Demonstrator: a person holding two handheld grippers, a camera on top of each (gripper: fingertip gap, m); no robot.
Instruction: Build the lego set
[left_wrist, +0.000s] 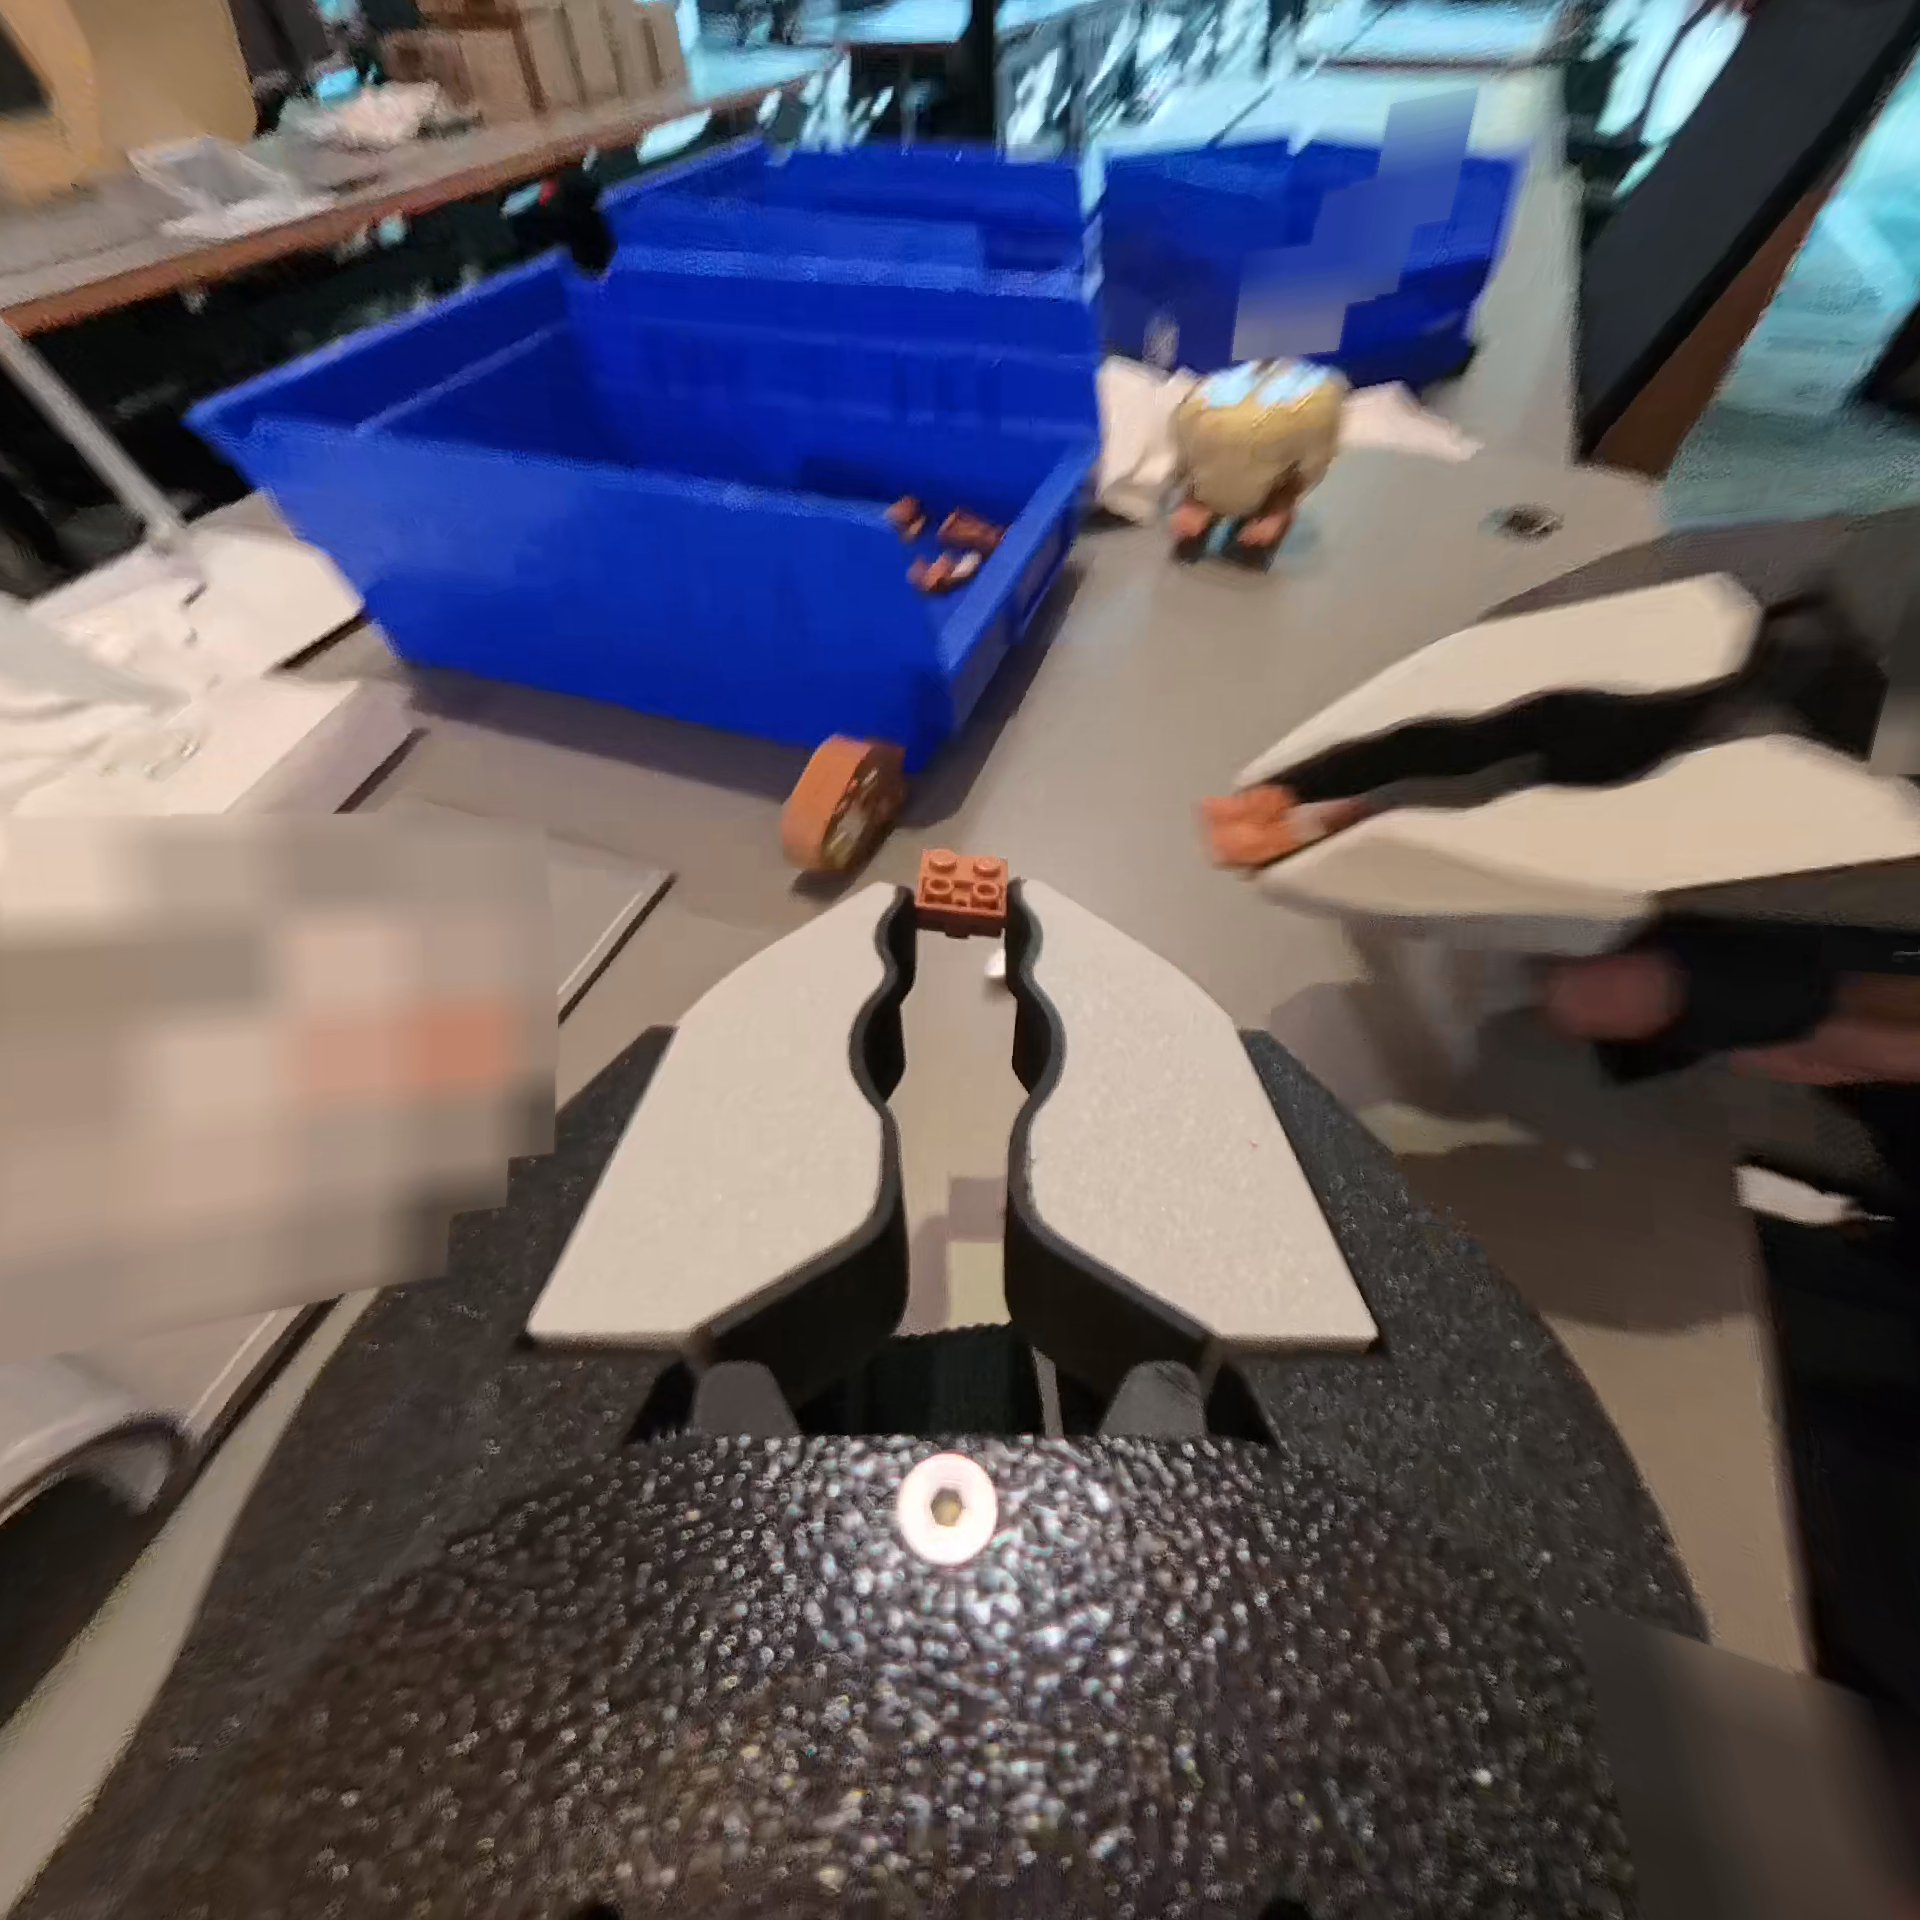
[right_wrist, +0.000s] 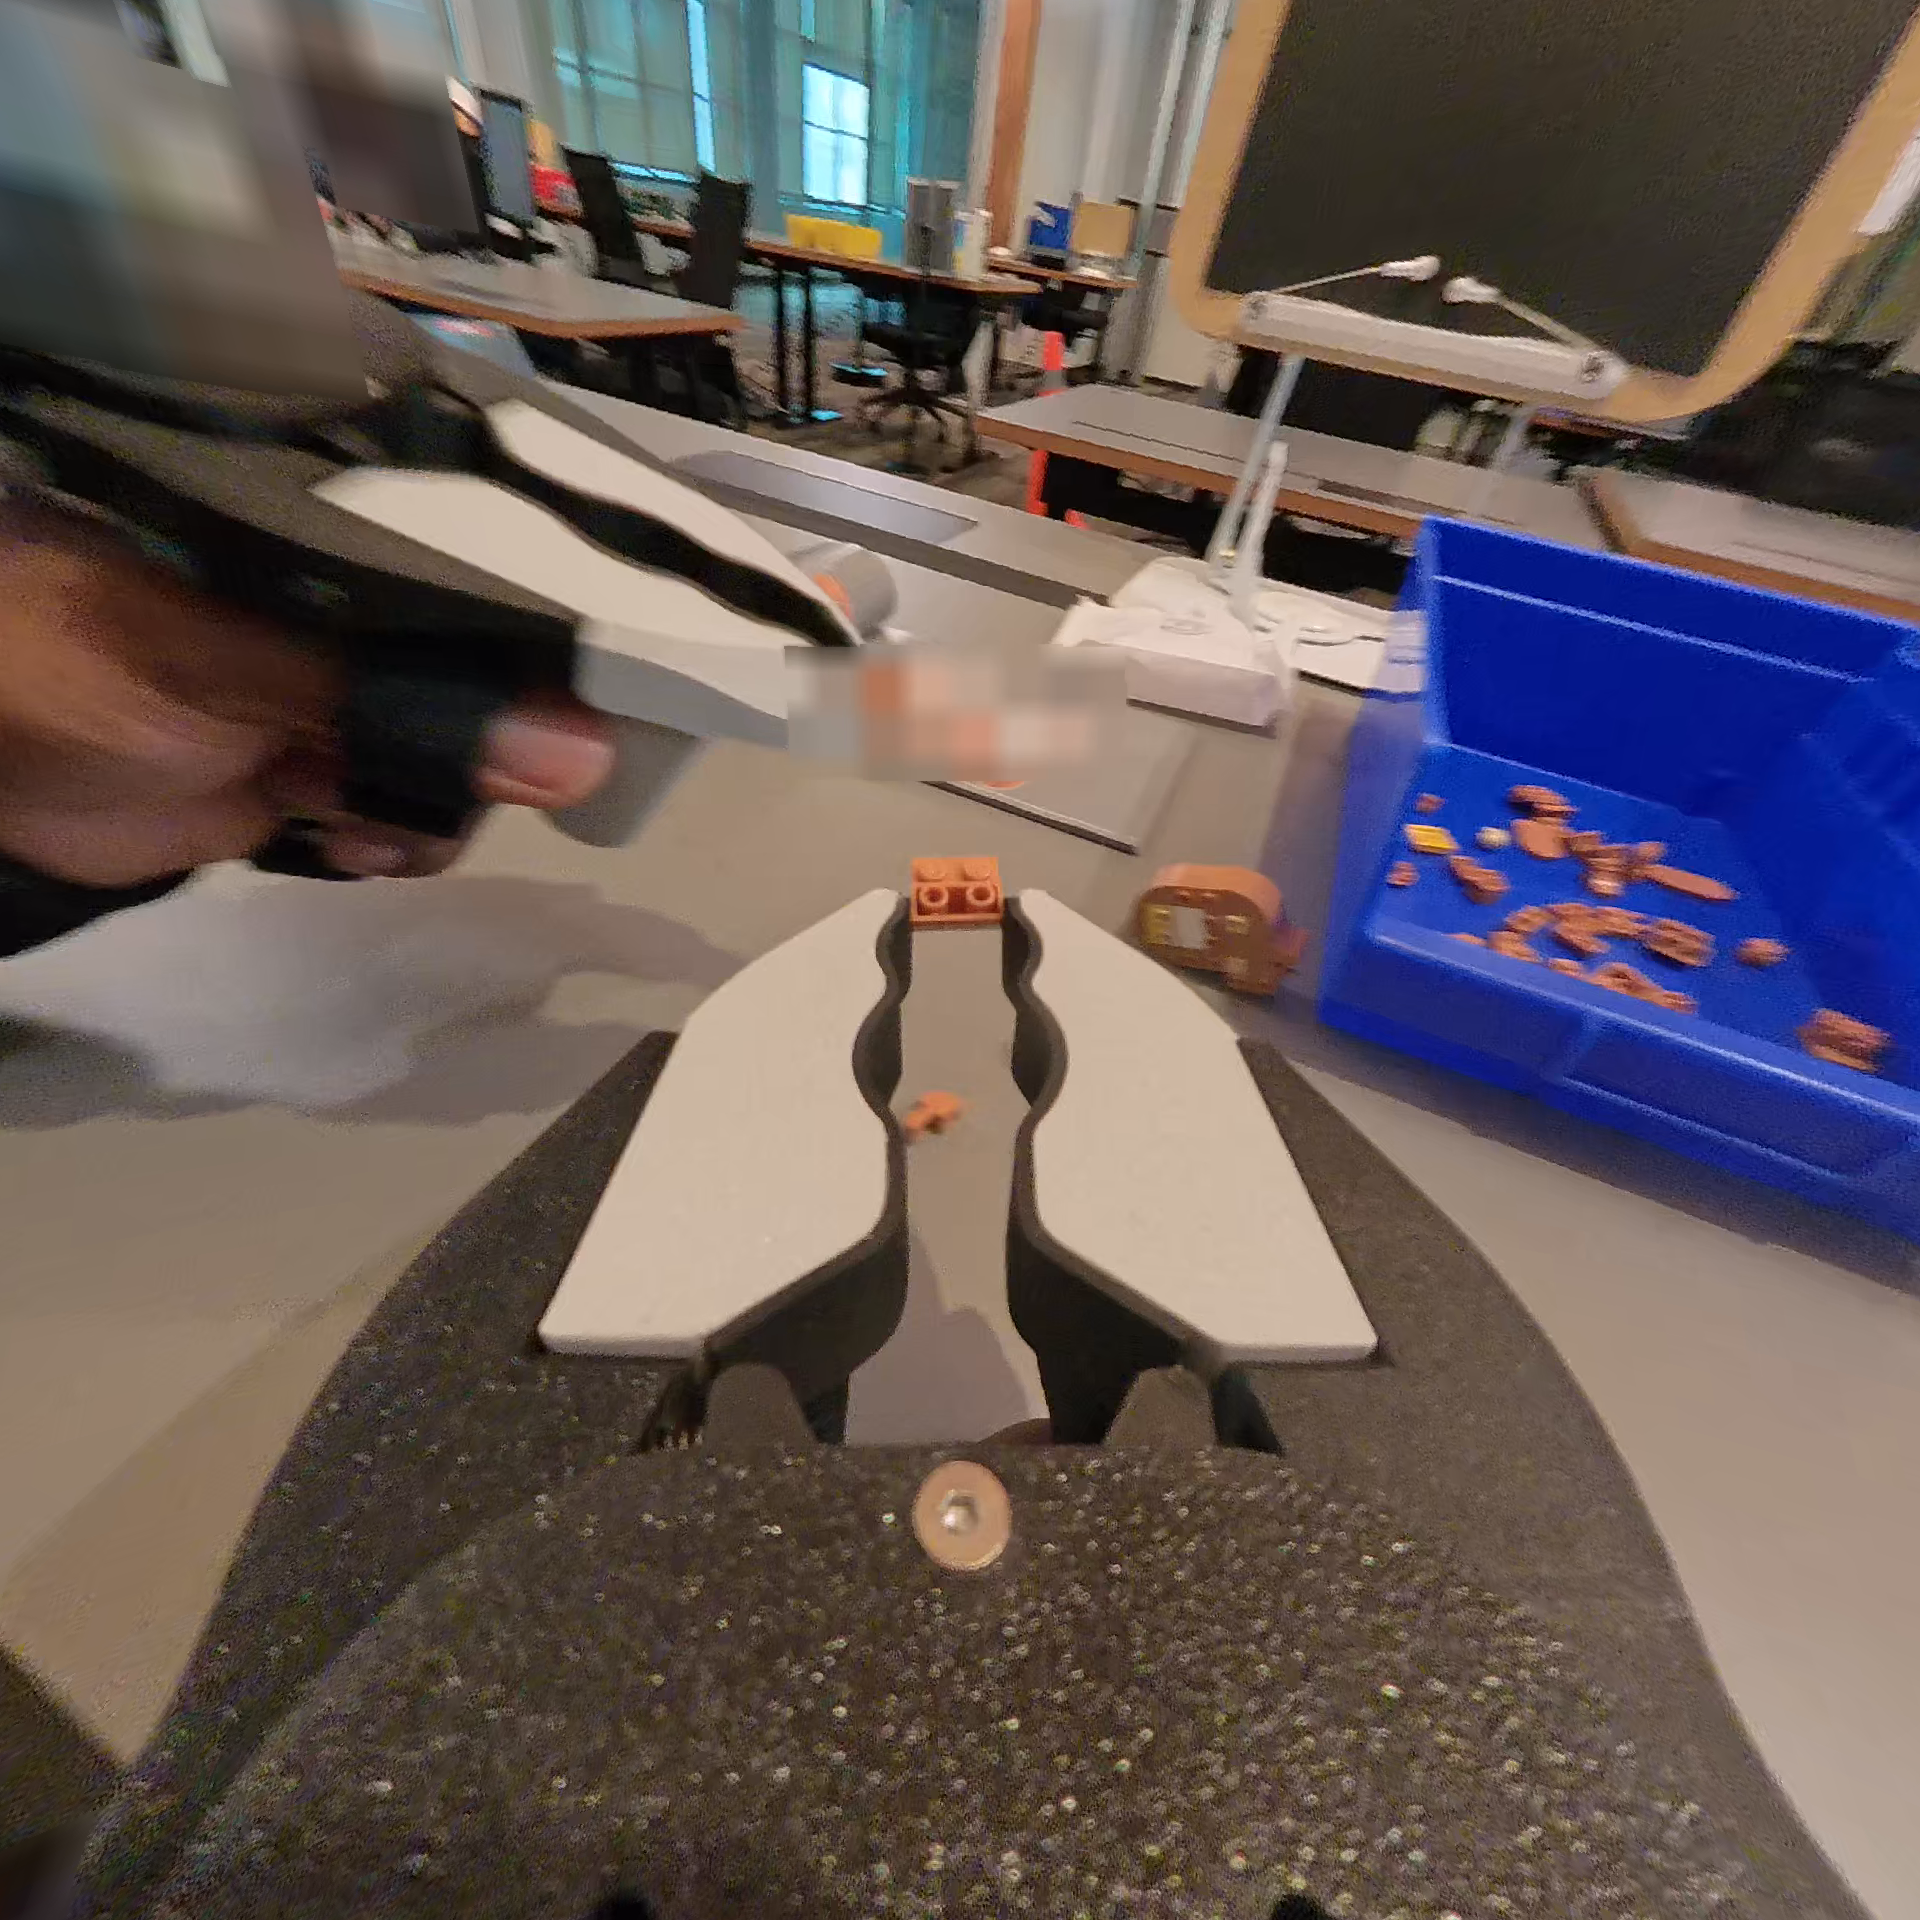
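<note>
- The left tongs (left_wrist: 962, 902) are clamped on a small orange-brown studded brick (left_wrist: 963, 889), both fingertips pressed to its sides, held above the grey table (left_wrist: 1143, 644).
- The right tongs (right_wrist: 957, 904) pinch a like orange brick (right_wrist: 956, 891) at the tips in the same way.
- Seen from the left tongs, the right pair sits ahead and to the right, its brick pointing inward; the two bricks are near but apart.
- A blue bin (right_wrist: 1621, 1049) of loose brown pieces lies right of the right tongs; a rounded brown built piece (right_wrist: 1221, 925) stands between them.
- A small orange scrap (right_wrist: 935, 1114) lies on the table beneath the right fingers.
- By judgement, both bricks are lifted and carried; nothing is joined.
- Motion blur smears the far tongs in each view, and mosaic patches cover the left tongs' tip in the right view.
</note>
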